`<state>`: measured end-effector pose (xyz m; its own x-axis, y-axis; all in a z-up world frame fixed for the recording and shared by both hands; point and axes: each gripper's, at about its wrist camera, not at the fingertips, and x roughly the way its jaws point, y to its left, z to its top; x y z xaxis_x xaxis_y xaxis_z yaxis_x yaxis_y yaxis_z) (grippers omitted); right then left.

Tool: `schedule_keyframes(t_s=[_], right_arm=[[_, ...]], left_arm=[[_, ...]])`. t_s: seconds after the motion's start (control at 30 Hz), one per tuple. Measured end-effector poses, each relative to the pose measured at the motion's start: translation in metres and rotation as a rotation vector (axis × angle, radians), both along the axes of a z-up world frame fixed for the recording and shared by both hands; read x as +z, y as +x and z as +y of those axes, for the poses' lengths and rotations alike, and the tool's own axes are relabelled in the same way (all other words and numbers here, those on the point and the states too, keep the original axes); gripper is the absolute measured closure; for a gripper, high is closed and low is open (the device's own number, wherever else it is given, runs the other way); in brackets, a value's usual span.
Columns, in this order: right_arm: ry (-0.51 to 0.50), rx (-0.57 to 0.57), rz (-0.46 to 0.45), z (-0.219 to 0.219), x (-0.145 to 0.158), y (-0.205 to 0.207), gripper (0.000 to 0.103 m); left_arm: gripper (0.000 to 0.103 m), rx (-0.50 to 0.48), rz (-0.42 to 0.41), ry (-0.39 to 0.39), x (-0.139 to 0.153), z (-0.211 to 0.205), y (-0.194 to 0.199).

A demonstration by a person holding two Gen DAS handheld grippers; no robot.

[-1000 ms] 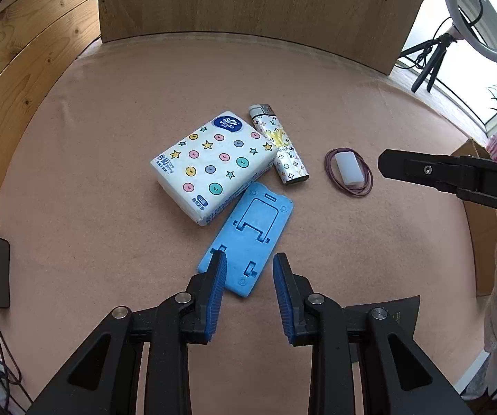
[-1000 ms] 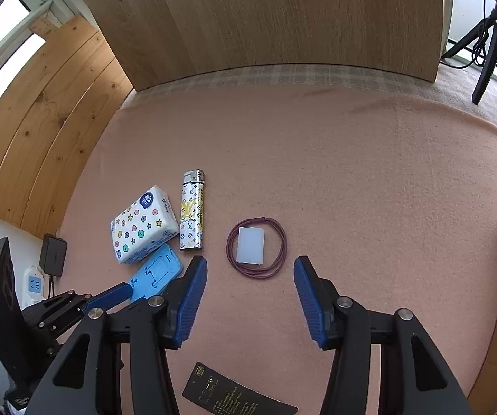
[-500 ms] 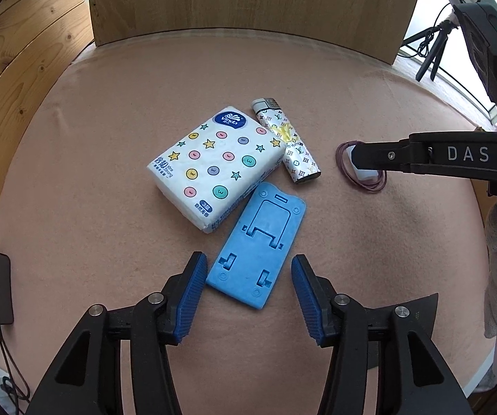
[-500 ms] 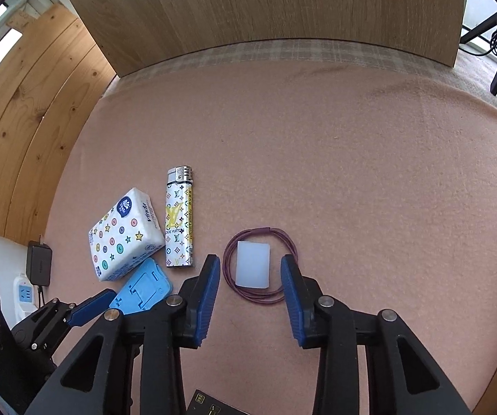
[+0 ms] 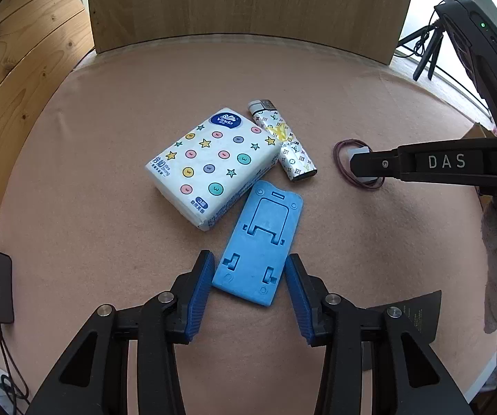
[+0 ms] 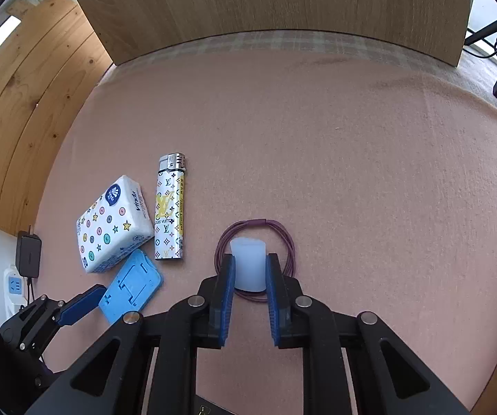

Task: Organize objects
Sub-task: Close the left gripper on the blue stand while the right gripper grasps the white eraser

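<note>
Pale translucent block (image 6: 248, 269) lies inside purple cord loop (image 6: 288, 242) on pink mat (image 6: 352, 173). Right gripper (image 6: 249, 269), wider second ago, closing, pads against block. Left gripper (image 5: 248, 273) closing, straddles blue stand (image 5: 262, 242), gaps visible.

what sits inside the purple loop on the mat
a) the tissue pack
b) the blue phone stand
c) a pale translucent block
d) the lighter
c: the purple loop rings a pale translucent block, with the closing jaws of the right gripper on either side of it; lighter, tissue pack and blue phone stand lie outside the loop.
</note>
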<state>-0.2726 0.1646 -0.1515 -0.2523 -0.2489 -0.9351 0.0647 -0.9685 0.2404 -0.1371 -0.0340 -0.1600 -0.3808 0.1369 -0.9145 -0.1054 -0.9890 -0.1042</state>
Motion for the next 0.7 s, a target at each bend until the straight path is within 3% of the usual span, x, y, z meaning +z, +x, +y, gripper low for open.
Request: schedule_keyframes(t_s=[0.23,0.7], right_arm=[[-0.062,-0.033,0.024,0.019,0.003,0.016,0.095],[-0.14,-0.106,0.122,0.06,0.04,0.053,0.096]], left_arm=[[0.063,0.029,0.003,0.039,0.001,-0.002,0.011],[0.064,0.104,0.008,0.153,0.016,-0.015,0.025]])
